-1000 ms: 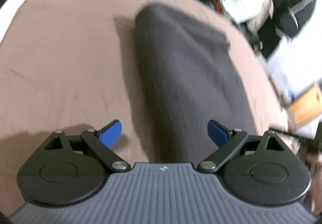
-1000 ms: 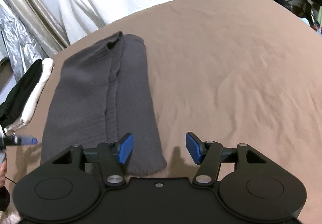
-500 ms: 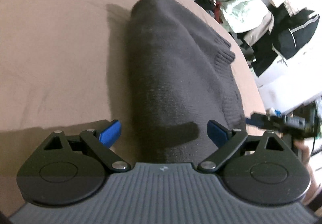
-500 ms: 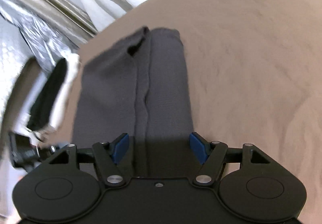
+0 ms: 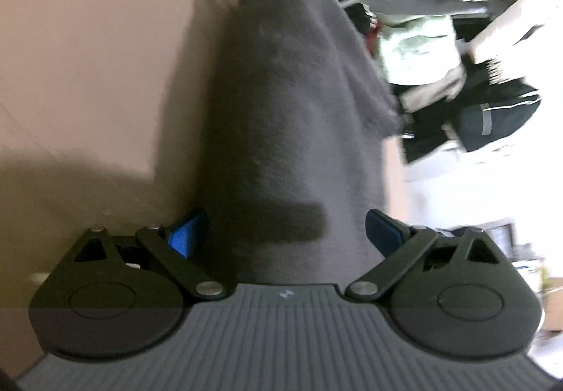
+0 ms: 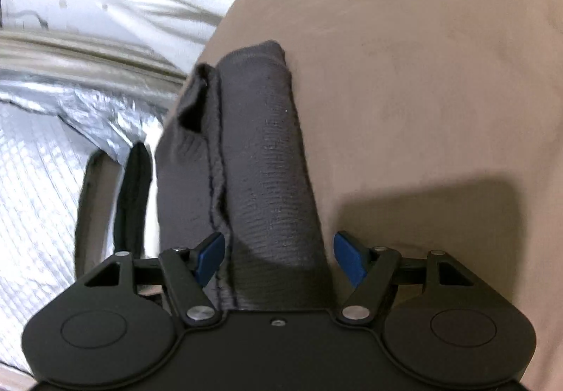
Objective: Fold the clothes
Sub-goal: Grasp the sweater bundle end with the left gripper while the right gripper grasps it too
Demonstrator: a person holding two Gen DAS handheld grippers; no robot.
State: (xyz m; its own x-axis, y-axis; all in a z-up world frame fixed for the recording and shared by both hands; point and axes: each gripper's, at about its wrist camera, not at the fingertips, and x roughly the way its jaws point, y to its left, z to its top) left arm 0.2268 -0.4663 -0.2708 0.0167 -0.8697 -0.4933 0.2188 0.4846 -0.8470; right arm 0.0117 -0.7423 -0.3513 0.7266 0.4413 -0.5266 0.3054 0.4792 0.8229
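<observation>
Claws, left (image 5: 285, 232) and right (image 6: 278, 257), both gape astride grey sweater (image 6: 260, 159) near bed edge (image 6: 218, 32); uneven pinch risks skewed fold

1. No readable words, numbers or brand names show in either view.
2. The only sign is a small pale lightning-bolt-like mark on the ribbed grey body (image 5: 283, 327) of the left-hand tool.

Both grippers dropped in closer over the dark sweater (image 5: 292, 116). It now sits centered between the right gripper (image 6: 279, 257) jaws, which have just been opening wider.
</observation>
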